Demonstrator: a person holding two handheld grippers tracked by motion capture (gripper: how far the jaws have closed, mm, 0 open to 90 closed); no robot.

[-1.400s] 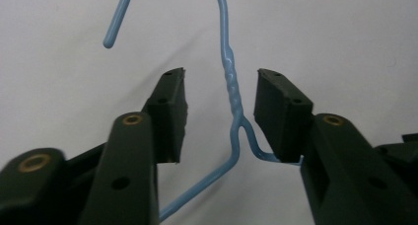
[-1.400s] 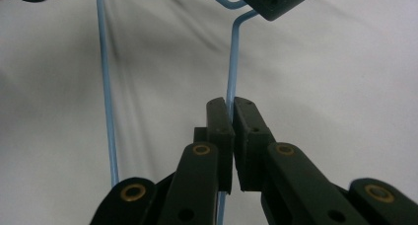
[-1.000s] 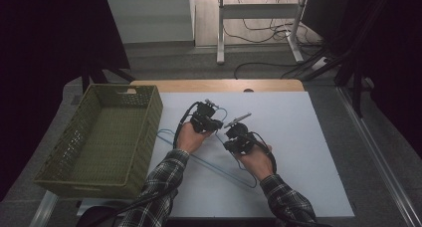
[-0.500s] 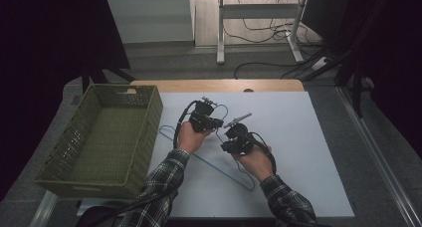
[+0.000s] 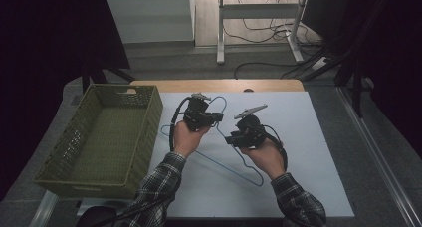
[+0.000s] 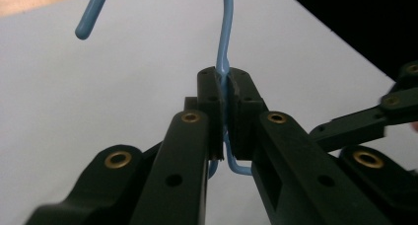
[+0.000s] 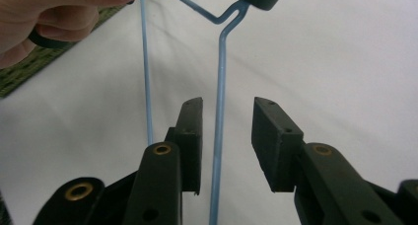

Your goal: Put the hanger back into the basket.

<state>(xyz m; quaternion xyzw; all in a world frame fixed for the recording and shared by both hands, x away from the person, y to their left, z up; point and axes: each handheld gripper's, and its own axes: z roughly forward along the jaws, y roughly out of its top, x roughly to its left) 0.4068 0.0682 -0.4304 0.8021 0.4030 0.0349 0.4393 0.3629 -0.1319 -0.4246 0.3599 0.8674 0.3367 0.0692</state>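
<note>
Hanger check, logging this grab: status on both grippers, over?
Left gripper shut on blue hanger at its neck. Right gripper open, jaws straddling a hanger wire. Green basket off left, nothing blocking.

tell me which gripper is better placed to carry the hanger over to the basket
Left, probably. The left gripper is already shut on the blue hanger at its neck and sits nearer the green basket; the right gripper is open around one wire.

hanger (image 6: 226, 47) neck hidden between left tongs (image 6: 226, 114)
</note>
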